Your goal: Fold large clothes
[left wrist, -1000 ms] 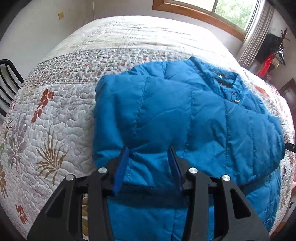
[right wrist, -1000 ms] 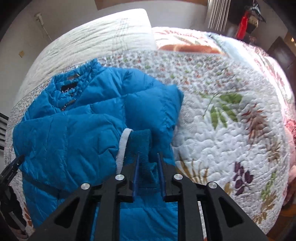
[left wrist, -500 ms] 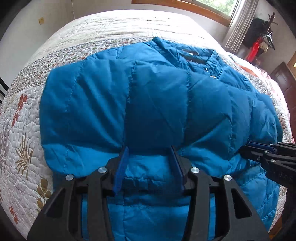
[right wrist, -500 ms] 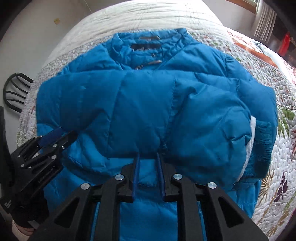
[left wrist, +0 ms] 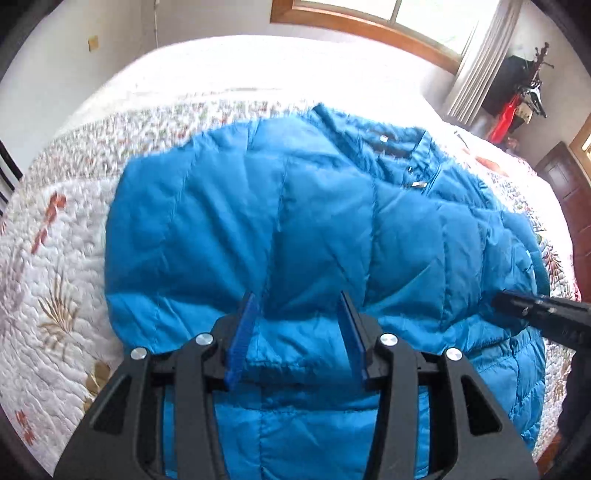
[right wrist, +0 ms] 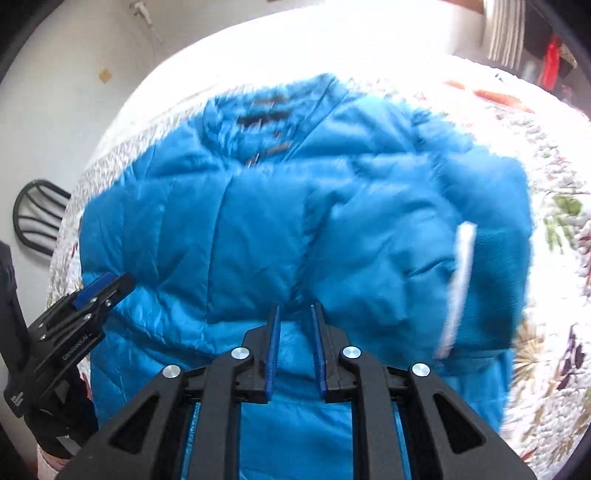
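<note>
A blue puffer jacket lies on the quilted bed with its collar at the far end. My left gripper is shut on a thick fold of the jacket's near edge, and the fabric bulges between its blue pads. My right gripper is shut on a thinner fold of the same jacket, its jaws nearly together. A dark knit cuff with a white stripe rests on the jacket to the right. Each gripper shows in the other's view: the right gripper and the left gripper.
The floral quilt covers the bed around the jacket. A black chair stands at the bed's left side. Beyond the bed are a wood-framed window, a curtain, a red object and a dark door.
Both grippers have moved across the jacket with fabric between their pads. The cuff that was at the right gripper's fingers now lies off to its right. The right view is blurred by motion.
</note>
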